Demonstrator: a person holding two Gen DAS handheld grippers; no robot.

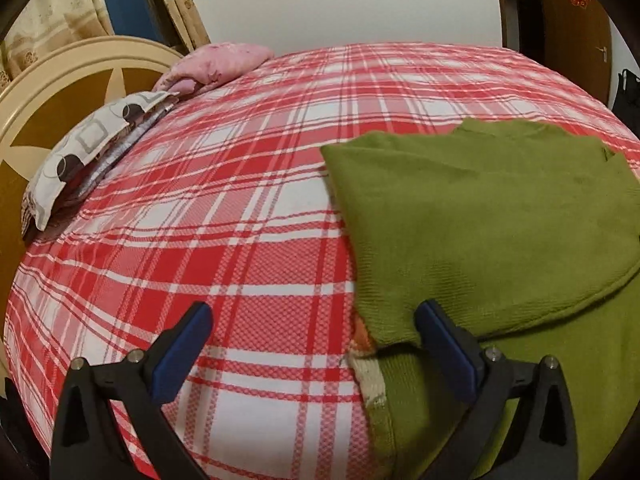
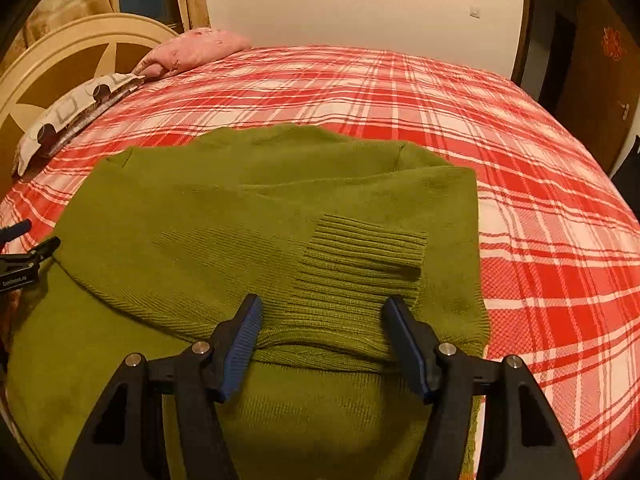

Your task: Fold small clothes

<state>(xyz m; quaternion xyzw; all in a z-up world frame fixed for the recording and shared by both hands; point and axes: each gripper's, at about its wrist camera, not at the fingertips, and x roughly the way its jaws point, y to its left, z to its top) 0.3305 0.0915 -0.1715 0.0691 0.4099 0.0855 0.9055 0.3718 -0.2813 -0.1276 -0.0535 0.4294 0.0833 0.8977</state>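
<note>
A green knit sweater (image 2: 248,216) lies on the red plaid bed (image 2: 540,208), both sleeves folded in across the body; a ribbed cuff (image 2: 360,248) lies on top. My right gripper (image 2: 320,320) is open and empty, its jaws either side of the folded sleeve. In the left wrist view the sweater (image 1: 500,220) fills the right side. My left gripper (image 1: 316,324) is open and empty at the sweater's left edge, its right finger (image 1: 436,320) on the green fabric. The left gripper's tip also shows in the right wrist view (image 2: 24,244).
Pillows (image 1: 80,152) and a pink cushion (image 1: 216,64) lie by the cream headboard (image 1: 60,80) at the far left. A white wall and a brown door (image 1: 576,20) stand behind the bed. Bare plaid bedspread (image 1: 220,200) stretches left of the sweater.
</note>
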